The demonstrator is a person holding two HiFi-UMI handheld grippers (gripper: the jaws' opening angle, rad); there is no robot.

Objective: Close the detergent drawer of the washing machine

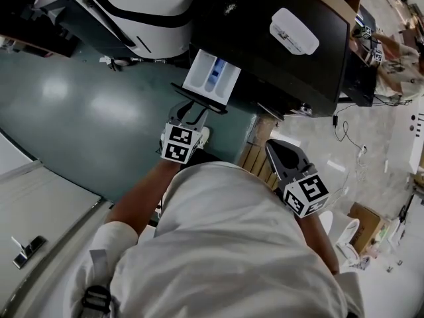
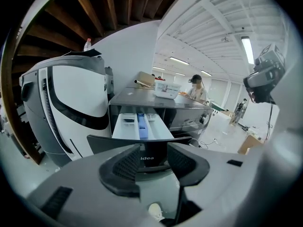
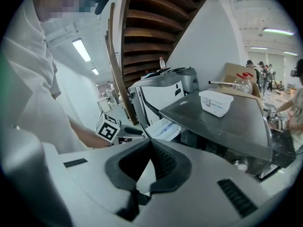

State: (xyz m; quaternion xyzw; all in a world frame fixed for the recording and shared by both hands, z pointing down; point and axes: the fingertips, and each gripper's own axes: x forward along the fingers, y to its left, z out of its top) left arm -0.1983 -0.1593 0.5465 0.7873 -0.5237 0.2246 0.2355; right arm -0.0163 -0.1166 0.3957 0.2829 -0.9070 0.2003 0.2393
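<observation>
The detergent drawer (image 1: 212, 77) stands pulled out of the washing machine (image 1: 278, 65), above centre in the head view. It is a white plastic tray divided into rectangular compartments, with a blue insert (image 2: 141, 126) in the middle channel; no contents can be made out in the compartments. Its dark front panel (image 1: 199, 101) faces the person. The left gripper (image 2: 154, 156) is held just in front of this panel on an extended bare forearm and points up-frame at it. Its ribbed black jaws are spread apart, and the panel shows in the gap; contact cannot be determined. The right gripper (image 3: 149, 143) is held at lower right, beside the torso and well apart from the machine, jaws closed together on nothing. A white lidded plastic container (image 1: 295, 30) rests on the machine's flat dark top. A white appliance (image 1: 146, 12) with a black stripe stands at upper left on the glossy green floor (image 1: 79, 105).
</observation>
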